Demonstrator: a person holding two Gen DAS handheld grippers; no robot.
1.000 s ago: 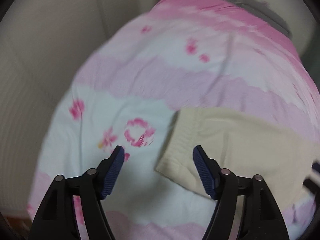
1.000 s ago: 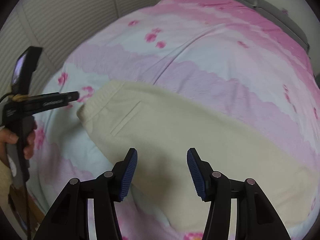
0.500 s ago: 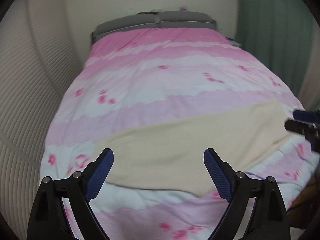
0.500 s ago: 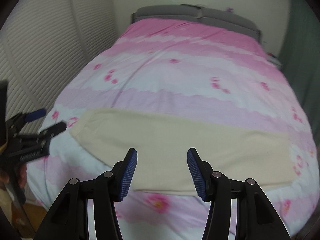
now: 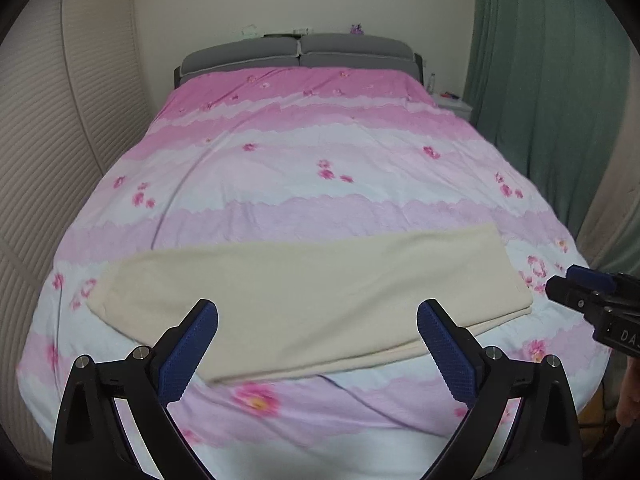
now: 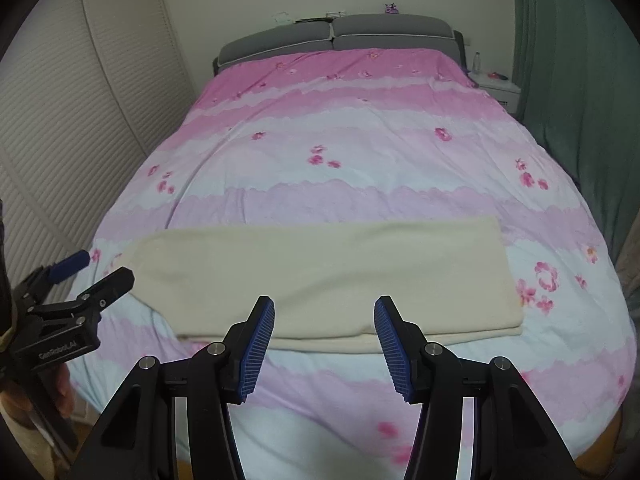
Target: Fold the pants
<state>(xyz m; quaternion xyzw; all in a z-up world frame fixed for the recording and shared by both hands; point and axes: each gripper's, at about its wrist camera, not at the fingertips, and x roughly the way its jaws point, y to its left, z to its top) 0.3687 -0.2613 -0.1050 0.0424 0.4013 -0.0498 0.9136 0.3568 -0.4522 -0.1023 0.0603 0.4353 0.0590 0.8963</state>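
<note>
The left hand-held gripper [image 5: 318, 354] is empty, its jaws spreading wider. The right hand-held gripper [image 6: 325, 350] is parted, gripping nothing. Ahead of both, the cream pants [image 5: 304, 292] lie folded lengthwise across the floral bed [image 5: 320, 160]; their waistband is indistinct.

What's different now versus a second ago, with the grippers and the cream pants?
Both grippers pulled back and up from the cream fabric pants; the whole bed now shows. The left gripper has its jaws opening wider, nothing between them. The right gripper kept the same half-open gap, empty. The pants stay folded lengthwise, flat across the pink floral duvet.
</note>
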